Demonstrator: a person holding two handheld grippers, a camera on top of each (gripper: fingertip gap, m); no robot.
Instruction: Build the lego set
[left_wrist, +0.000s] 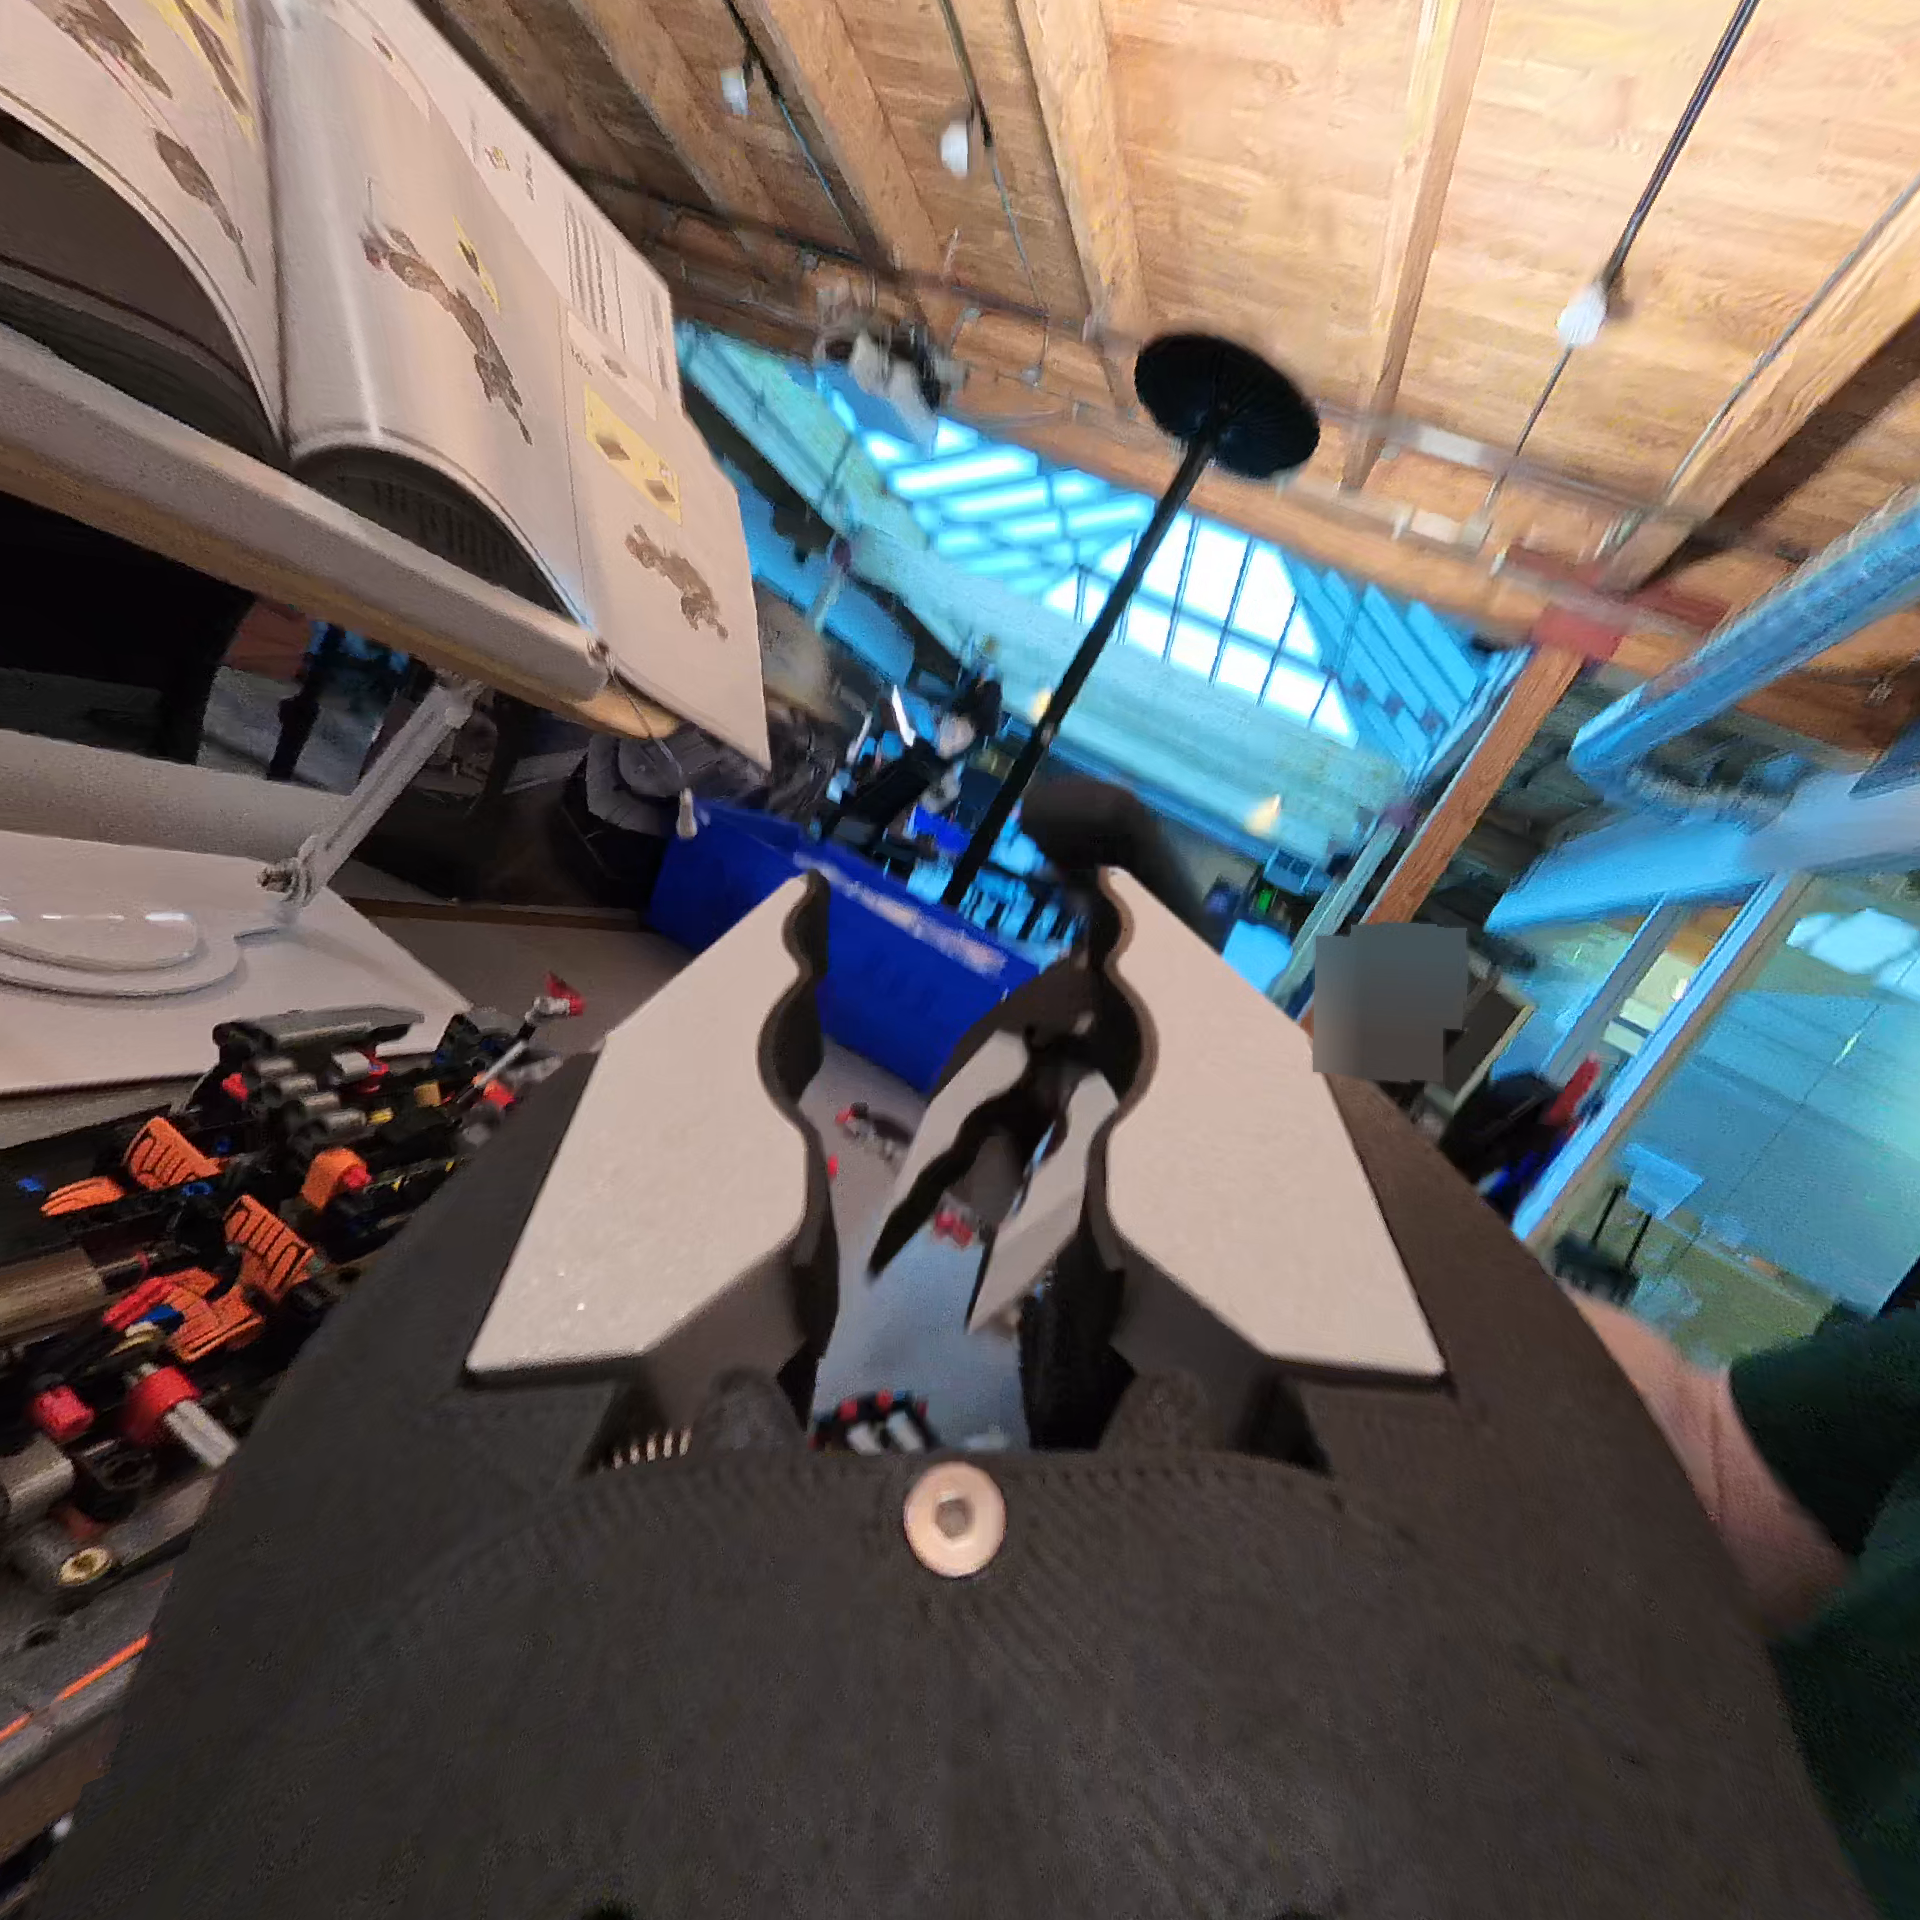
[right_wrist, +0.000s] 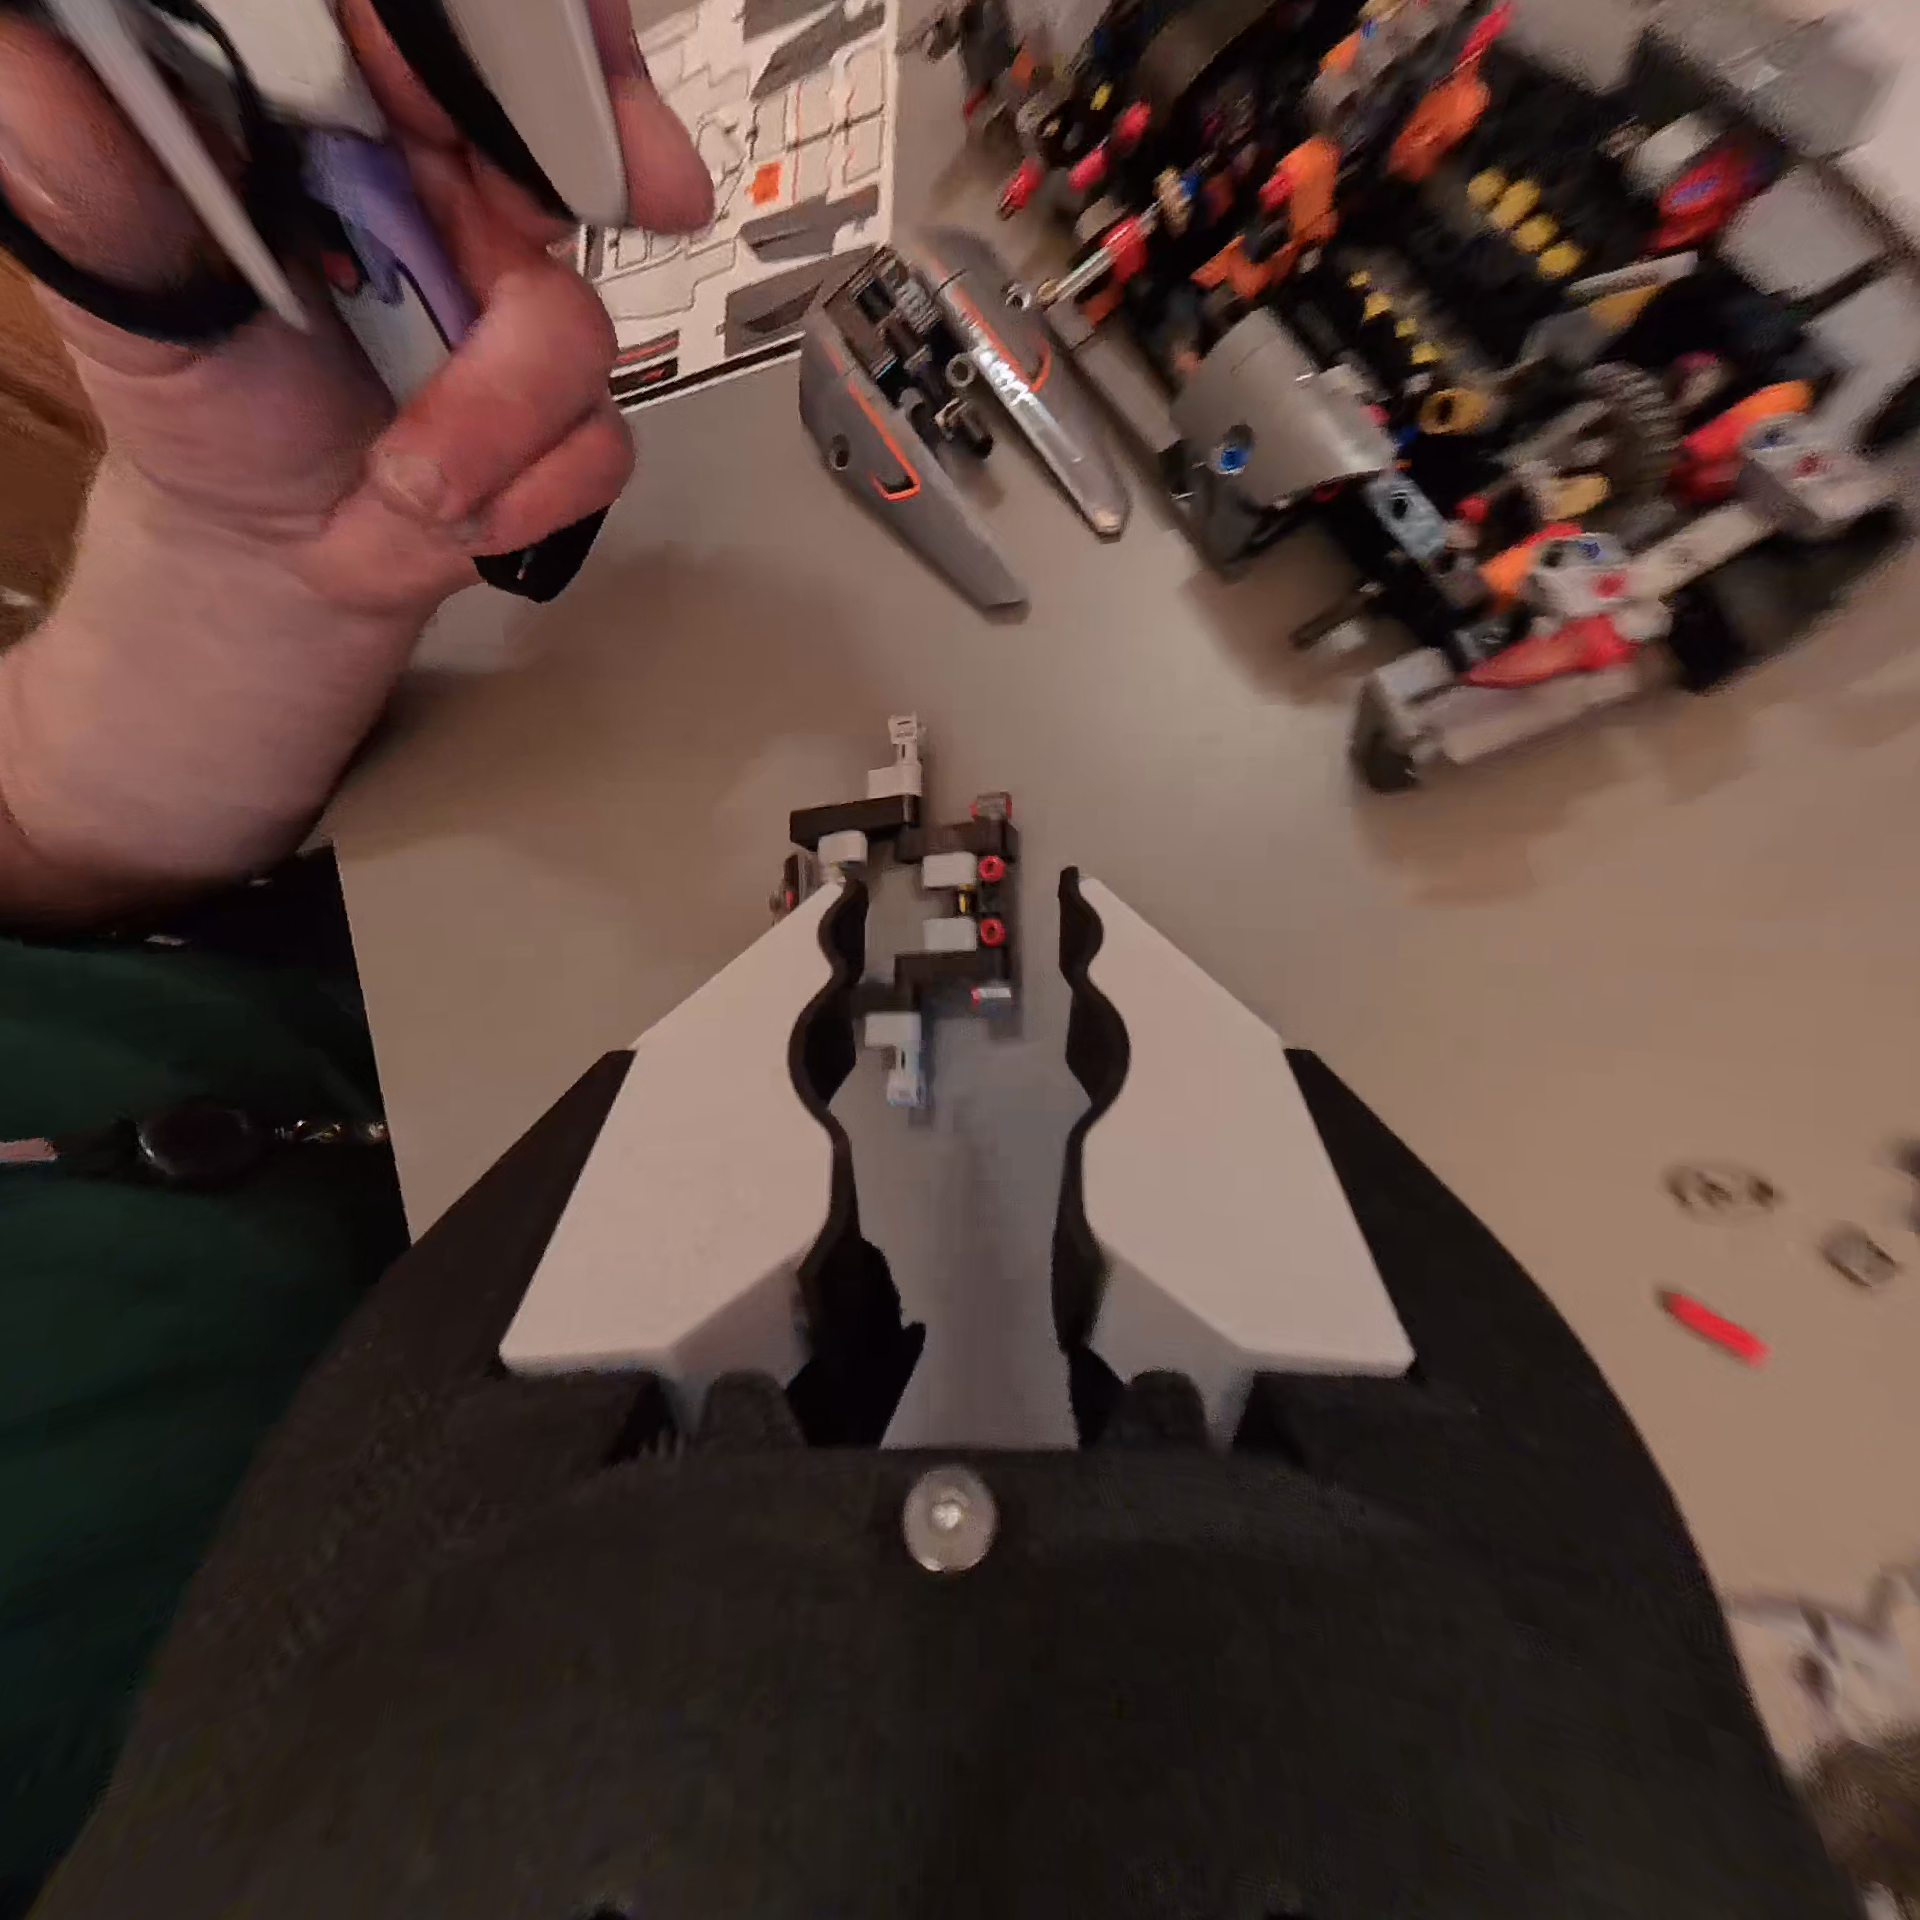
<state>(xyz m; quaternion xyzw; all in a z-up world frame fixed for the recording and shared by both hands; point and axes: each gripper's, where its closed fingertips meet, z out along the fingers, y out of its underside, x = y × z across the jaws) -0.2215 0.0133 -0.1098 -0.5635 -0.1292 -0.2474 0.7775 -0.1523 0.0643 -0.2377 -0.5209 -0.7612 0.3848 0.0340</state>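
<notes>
A small black, grey and white lego subassembly (right_wrist: 935, 935) with red pins lies on the grey table (right_wrist: 1247, 987). My right gripper (right_wrist: 958, 888) is open just above it. Its fingertips straddle the piece, and the left finger covers the piece's left edge. My left gripper (left_wrist: 961, 894) is open and empty, tilted up toward the ceiling. The right gripper (left_wrist: 935, 1268) shows through its gap, pointing down. The large part-built lego car (right_wrist: 1507, 364) stands at the far right of the table and also shows in the left wrist view (left_wrist: 208, 1195).
A grey curved panel with an orange stripe (right_wrist: 914, 436) and a sticker sheet (right_wrist: 758, 156) lie beyond the subassembly. A red pin (right_wrist: 1714, 1330) and grey rings (right_wrist: 1714, 1190) lie at the right. A hand (right_wrist: 260, 520) holds the other gripper's handle. An open instruction book (left_wrist: 416, 312) sits on a stand. Tip to tip, the grippers are about 15 cm apart. About 15 cm separates my right fingertips from the red pin (right_wrist: 1714, 1330).
</notes>
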